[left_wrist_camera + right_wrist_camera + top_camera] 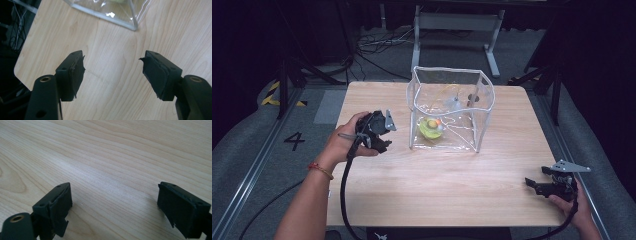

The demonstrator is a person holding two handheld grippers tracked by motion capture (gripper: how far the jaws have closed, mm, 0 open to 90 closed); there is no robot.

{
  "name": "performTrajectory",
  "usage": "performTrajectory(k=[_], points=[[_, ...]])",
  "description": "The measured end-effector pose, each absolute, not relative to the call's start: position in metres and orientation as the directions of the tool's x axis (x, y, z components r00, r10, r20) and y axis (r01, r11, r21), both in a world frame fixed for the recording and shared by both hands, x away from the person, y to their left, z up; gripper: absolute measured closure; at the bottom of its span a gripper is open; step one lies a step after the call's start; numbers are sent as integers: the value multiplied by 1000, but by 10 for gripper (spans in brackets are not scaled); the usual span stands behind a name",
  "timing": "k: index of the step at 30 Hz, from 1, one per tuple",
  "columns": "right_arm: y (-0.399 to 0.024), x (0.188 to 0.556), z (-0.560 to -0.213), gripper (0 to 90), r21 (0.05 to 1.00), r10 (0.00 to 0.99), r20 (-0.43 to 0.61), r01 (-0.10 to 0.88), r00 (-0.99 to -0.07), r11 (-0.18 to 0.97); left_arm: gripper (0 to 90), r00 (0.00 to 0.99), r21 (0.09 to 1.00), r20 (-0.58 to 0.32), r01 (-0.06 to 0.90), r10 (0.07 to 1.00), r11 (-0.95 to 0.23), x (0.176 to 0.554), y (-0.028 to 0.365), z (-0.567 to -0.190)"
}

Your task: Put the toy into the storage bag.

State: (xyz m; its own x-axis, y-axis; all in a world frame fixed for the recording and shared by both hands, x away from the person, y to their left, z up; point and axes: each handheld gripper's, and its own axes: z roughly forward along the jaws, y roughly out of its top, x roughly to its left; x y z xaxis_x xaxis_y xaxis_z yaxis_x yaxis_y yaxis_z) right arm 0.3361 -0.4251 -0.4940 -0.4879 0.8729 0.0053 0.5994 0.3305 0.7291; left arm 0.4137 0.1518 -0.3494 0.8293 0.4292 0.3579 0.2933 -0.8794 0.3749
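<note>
Holding both tools empty with jaws wide apart, we judge nothing begun; next, our left tool (379, 131) must reach the clear bag (451, 107) at centre frame, while the right tool (546, 184) waits lower right on the counter (437, 190).

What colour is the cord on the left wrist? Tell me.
Red cord, with a yellowish band beside it; clearest in the high view.

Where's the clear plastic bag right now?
In the high view the clear plastic bag stands open at the table's far middle, just right of the left tongs.
</note>
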Motion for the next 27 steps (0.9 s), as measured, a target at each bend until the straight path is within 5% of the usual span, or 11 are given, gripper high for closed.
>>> performTrajectory(k=[27], points=[[-425, 336, -494, 131, 729, 873, 6, 600, -488, 330, 216, 729, 568, 213, 449, 651, -689, 362, 227, -453]])
